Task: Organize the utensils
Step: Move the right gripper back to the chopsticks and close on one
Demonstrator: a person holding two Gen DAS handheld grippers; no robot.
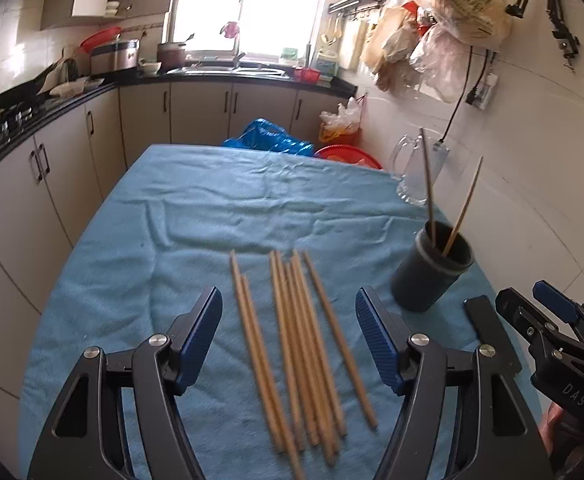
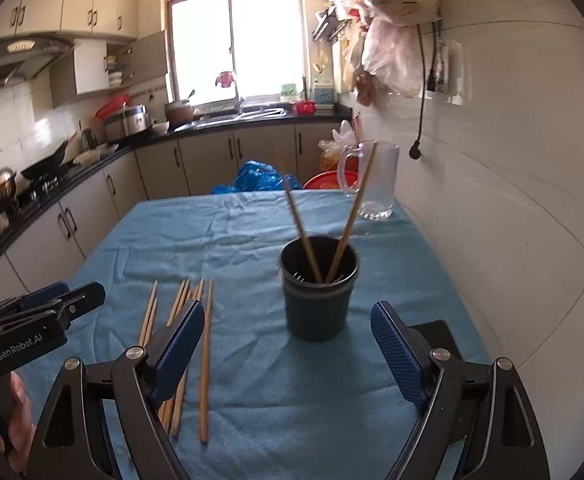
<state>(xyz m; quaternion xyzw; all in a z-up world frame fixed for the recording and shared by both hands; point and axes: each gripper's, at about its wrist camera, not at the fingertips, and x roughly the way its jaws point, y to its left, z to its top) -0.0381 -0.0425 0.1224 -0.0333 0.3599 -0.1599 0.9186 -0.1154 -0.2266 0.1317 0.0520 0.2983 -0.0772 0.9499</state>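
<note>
chopsticks [image 1: 300,344] lie loose on the blue-clothed surface [image 1: 171,220], two already in the dark cup [image 2: 319,288]. left gripper [image 1: 287,336] and right gripper [image 2: 287,344] jaws spread, empty. sticks light, stiff, probably slippery; pinch mid-shaft.

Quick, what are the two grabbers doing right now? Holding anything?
Left gripper: open, holding nothing, chopsticks lying below it.
Right gripper: open, holding nothing, facing the cup.

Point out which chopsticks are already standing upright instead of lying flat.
The two chopsticks leaning apart inside the dark cup; all the others lie flat on the blue cloth.
</note>
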